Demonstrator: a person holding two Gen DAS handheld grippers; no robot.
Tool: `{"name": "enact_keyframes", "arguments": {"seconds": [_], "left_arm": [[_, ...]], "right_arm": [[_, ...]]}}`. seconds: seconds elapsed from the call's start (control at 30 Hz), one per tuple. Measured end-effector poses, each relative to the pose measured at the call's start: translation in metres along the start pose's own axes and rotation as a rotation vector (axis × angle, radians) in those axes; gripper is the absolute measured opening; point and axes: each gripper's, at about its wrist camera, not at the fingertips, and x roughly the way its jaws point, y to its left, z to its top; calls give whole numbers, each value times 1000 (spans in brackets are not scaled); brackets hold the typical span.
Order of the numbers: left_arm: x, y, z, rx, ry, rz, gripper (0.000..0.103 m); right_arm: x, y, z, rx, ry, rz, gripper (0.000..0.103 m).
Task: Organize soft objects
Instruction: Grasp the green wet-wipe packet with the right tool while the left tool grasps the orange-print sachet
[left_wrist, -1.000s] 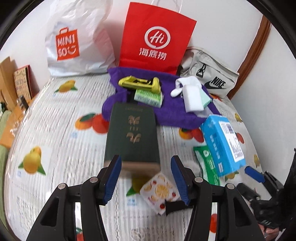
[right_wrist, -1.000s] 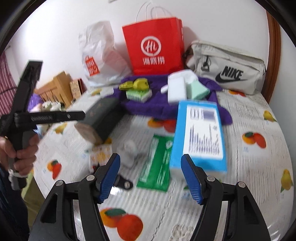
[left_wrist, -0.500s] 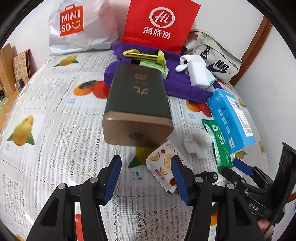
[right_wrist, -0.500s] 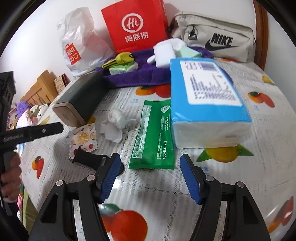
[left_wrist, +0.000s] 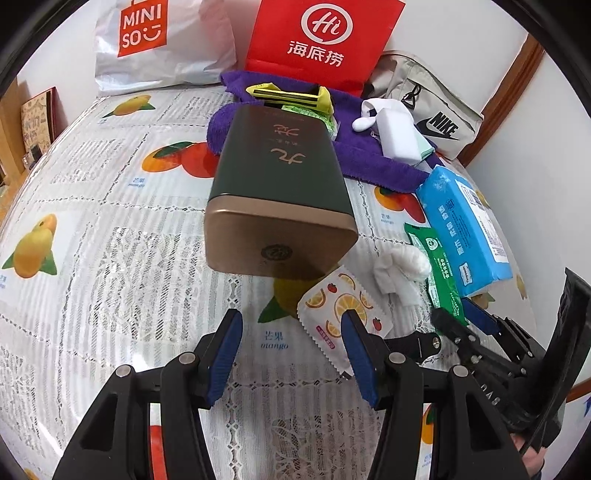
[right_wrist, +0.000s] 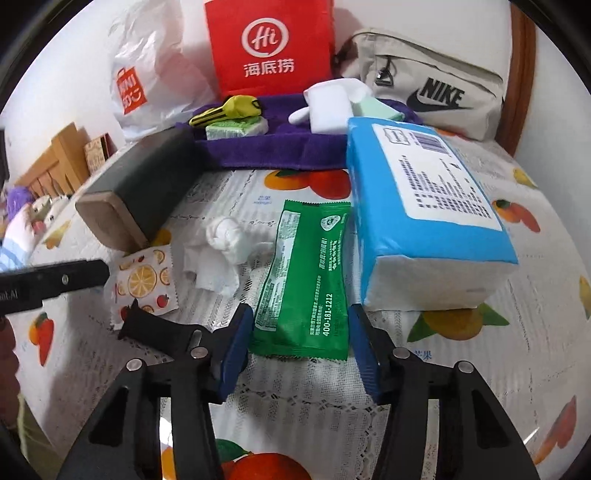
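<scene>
My right gripper (right_wrist: 301, 347) hangs low over the fruit-print cover, its jaws closing. The near end of a flat green wipes packet (right_wrist: 306, 280) lies between the blue pads, which do not visibly pinch it. A blue tissue pack (right_wrist: 424, 221) lies just right of the packet and a crumpled white tissue (right_wrist: 221, 240) left of it. My left gripper (left_wrist: 291, 354) is open with nothing between its fingers. Its right fingertip sits at the edge of a small fruit-patterned sachet (left_wrist: 340, 310). Ahead lies a dark green tin (left_wrist: 280, 192) with a gold lid.
A purple towel (left_wrist: 369, 162) at the back carries a yellow tool, a green pack and white items. Behind it stand a red paper bag (left_wrist: 321, 37), a white Miniso bag (left_wrist: 155, 40) and a beige Nike pouch (right_wrist: 432, 92). Bare cover (left_wrist: 92, 240) spreads to the left.
Both grippers have sunk toward the cover. The right one has come down over the green packet's near end and its jaws have narrowed. The left jaws keep the same gap.
</scene>
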Motion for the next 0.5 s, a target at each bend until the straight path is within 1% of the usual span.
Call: {"name": "enact_keyframes", "arguments": {"seconds": [0.03,0.07,0.1,0.13,0.2,0.33,0.4,0.5], "left_arm": [[-2,0,0,-1,-3,0,53],[-4,0,-1,-2,-7,1,53],[-8,1,-2,-2,-14,1,53],[-11,0,-3,-2,-18,1,53],[-17,-1,-6,-3,-27,-5,53],[-24,-5,-11,3,-35,-2,53],[-28,-6,-14,1,-37,-3,53],[-32,-10,-19,13,-46,-2,53]], "right_arm": [[-2,-4,0,17,-2,10,41],[-5,-6,0,30,-6,19,15],[-5,-9,0,44,1,33,10],[-6,-15,0,70,20,71,10],[-8,-18,-3,90,34,107,10],[-18,-22,-13,87,28,120,8],[-25,-23,-16,87,13,125,4],[-36,-24,-19,83,3,155,4]]}}
